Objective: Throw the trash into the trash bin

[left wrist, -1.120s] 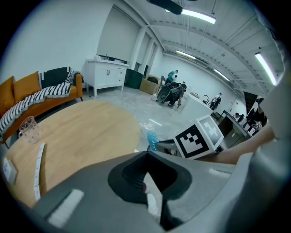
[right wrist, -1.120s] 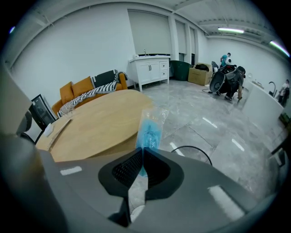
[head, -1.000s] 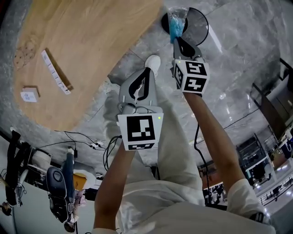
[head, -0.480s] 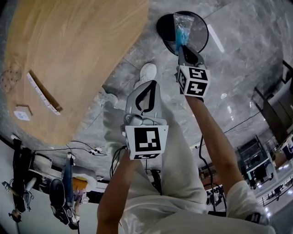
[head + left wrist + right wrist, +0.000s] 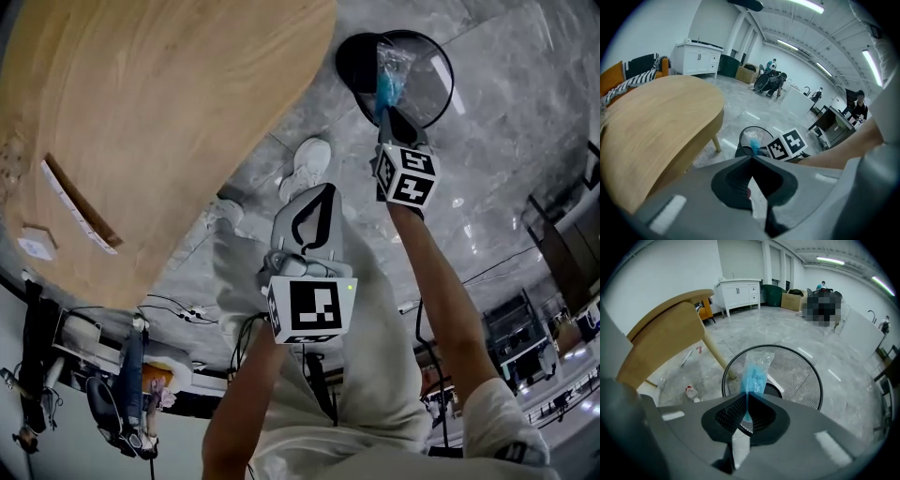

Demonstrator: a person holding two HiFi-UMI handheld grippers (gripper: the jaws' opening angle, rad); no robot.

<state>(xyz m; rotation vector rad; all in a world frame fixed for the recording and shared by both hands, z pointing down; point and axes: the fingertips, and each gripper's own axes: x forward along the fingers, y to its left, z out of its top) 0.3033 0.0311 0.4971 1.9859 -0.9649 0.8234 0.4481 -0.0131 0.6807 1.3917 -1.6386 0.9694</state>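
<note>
My right gripper (image 5: 746,397) is shut on the lower end of a clear plastic bag with blue contents (image 5: 755,373). The bag hangs over the open mouth of the round black mesh trash bin (image 5: 806,380). In the head view the bag (image 5: 388,82) sits inside the bin's rim (image 5: 441,66), just past my right gripper (image 5: 385,112). My left gripper (image 5: 325,190) is held nearer the body, above a trouser leg, its jaws together with nothing between them. The left gripper view shows its tips (image 5: 751,157) closed, with the bin (image 5: 749,137) ahead.
A large round wooden table (image 5: 159,122) stands left of the bin, one leg (image 5: 715,352) close to the bin's wall. A white shoe (image 5: 310,157) is on the grey marble floor. Small litter (image 5: 691,391) lies under the table. Cables run across the floor (image 5: 178,305).
Both grippers have sunk toward the floor and the bin. The bag, still gripped, now stands further over the bin's opening. The left gripper stays closed and empty.
</note>
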